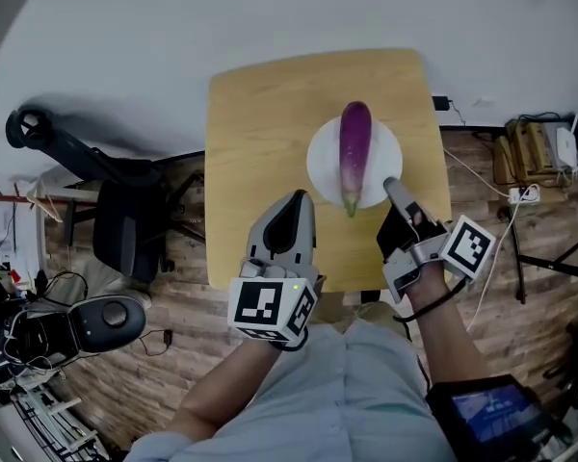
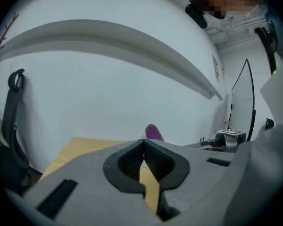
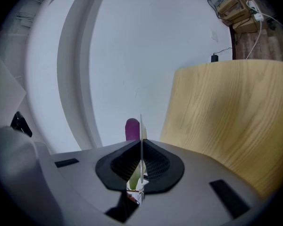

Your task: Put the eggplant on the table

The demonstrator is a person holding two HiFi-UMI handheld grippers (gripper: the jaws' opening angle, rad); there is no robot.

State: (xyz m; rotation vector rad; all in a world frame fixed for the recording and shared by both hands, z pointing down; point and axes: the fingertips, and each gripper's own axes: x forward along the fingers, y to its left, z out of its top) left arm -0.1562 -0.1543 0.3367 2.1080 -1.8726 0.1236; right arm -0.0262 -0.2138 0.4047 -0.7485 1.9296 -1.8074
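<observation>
You're at the start of the job: the eggplant (image 1: 354, 152) lies lengthwise on the white plate (image 1: 320, 162), stem end toward you and overhanging the plate's near rim, and nothing has lifted it off yet. The plate sits on the wooden bench (image 1: 260, 133).

Your right gripper (image 1: 389, 183) is at the plate's near-right rim. In the right gripper view the rim shows as a thin white line (image 3: 141, 126) running straight between the jaws, which are closed on it, so you appear to be pinching the plate. The gripper is rolled onto its side, one jaw above the rim and one below, pointing roughly level across the bench.

Your left gripper (image 1: 297, 198) is to the near-left of the plate, over the bench, well short of the eggplant. Its jaws meet at the tips with nothing between them, and it tilts slightly downward.

The next move probably needs one of two things. Either steady the plate with the right, open the left jaws and bring them across the eggplant's body, or tip the plate so the eggplant slides off. Expect it to roll.
</observation>
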